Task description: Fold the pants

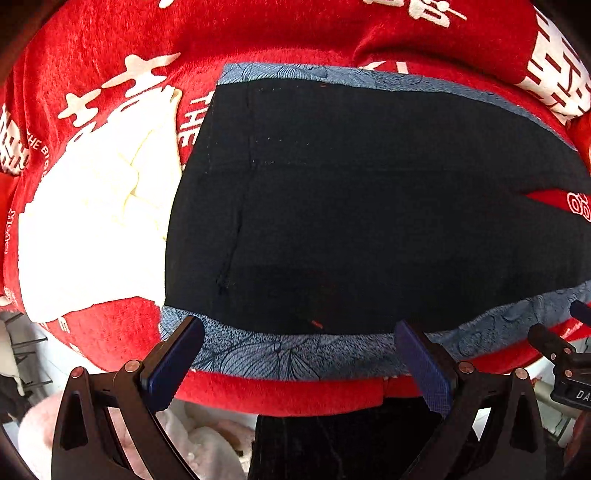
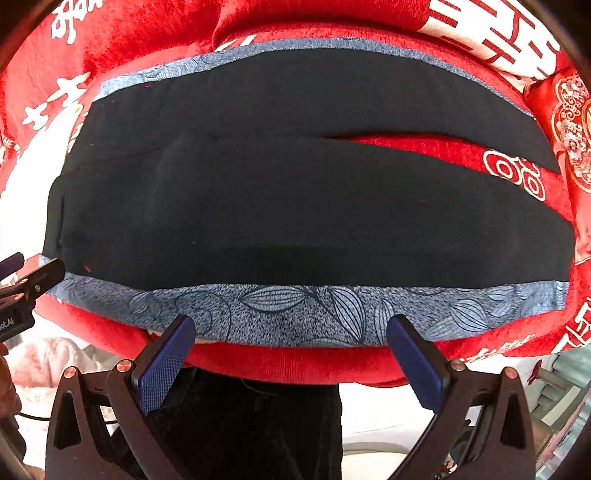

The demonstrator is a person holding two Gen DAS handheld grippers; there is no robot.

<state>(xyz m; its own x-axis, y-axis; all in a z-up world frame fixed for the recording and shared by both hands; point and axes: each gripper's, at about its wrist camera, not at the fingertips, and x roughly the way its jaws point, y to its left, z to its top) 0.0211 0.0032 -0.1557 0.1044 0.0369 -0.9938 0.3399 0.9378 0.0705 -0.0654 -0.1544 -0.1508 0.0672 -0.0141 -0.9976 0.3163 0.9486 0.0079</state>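
Note:
Black pants (image 1: 362, 206) (image 2: 295, 206) with a blue leaf-print side stripe (image 1: 288, 354) (image 2: 295, 314) lie flat on a red blanket (image 1: 110, 51) (image 2: 147, 33). The waist end sits at the left and the two legs run to the right with a narrow gap between them (image 2: 461, 155). My left gripper (image 1: 299, 358) hovers open just short of the near stripe at the waist end. Further along the same stripe, my right gripper (image 2: 291, 350) is open as well. Neither holds anything. Each gripper shows at the edge of the other's view.
A white folded cloth (image 1: 99, 221) lies on the blanket left of the waistband. A red embroidered cushion (image 2: 569, 122) sits at the far right. The near bed edge (image 2: 295, 365) runs just under the stripe, with pink fluffy fabric (image 1: 207, 443) and a person's dark clothing (image 2: 251, 424) below.

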